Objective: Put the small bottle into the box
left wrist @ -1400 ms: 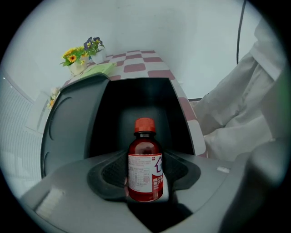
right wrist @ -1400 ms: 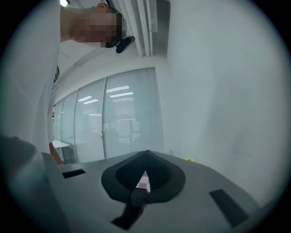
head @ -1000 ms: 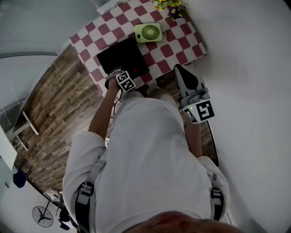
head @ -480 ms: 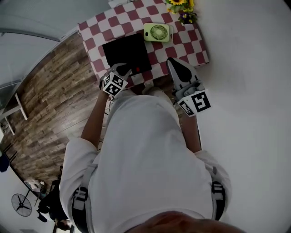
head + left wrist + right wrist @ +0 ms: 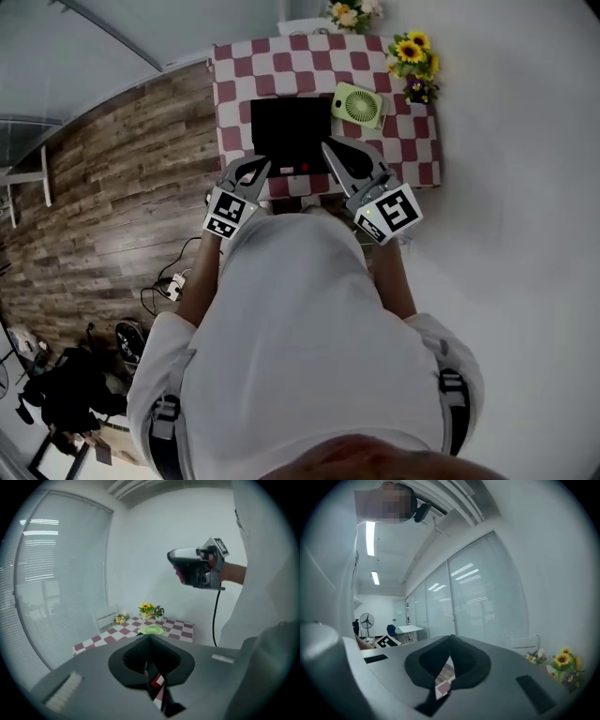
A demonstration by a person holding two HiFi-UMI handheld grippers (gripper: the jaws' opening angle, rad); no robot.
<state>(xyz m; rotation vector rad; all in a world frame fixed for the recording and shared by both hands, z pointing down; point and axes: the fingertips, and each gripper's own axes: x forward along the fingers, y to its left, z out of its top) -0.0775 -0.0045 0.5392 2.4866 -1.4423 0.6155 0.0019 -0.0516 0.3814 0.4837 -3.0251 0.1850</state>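
A black box (image 5: 290,132) lies open on the red-and-white checkered table (image 5: 234,89). A small red-topped item (image 5: 303,169), likely the small bottle, sits by the box's near edge; through the gap under the left jaws it shows as a red patch (image 5: 156,681). My left gripper (image 5: 257,168) hovers at the table's near edge, left of the box, shut with nothing between its jaws (image 5: 150,637). My right gripper (image 5: 331,148) reaches over the box's near right corner, its jaws (image 5: 451,640) met and empty. It also shows raised in a hand as the right gripper (image 5: 194,567).
A green fan (image 5: 357,105) lies right of the box. Flower pots (image 5: 413,58) stand at the table's far right corner, more flowers (image 5: 345,13) at the back. A white wall runs on the right, wood floor (image 5: 112,187) with cables on the left.
The view has swung so the table sits more upright and central. Both grippers have drawn closer together at the table's near edge, the right one now over the box corner.
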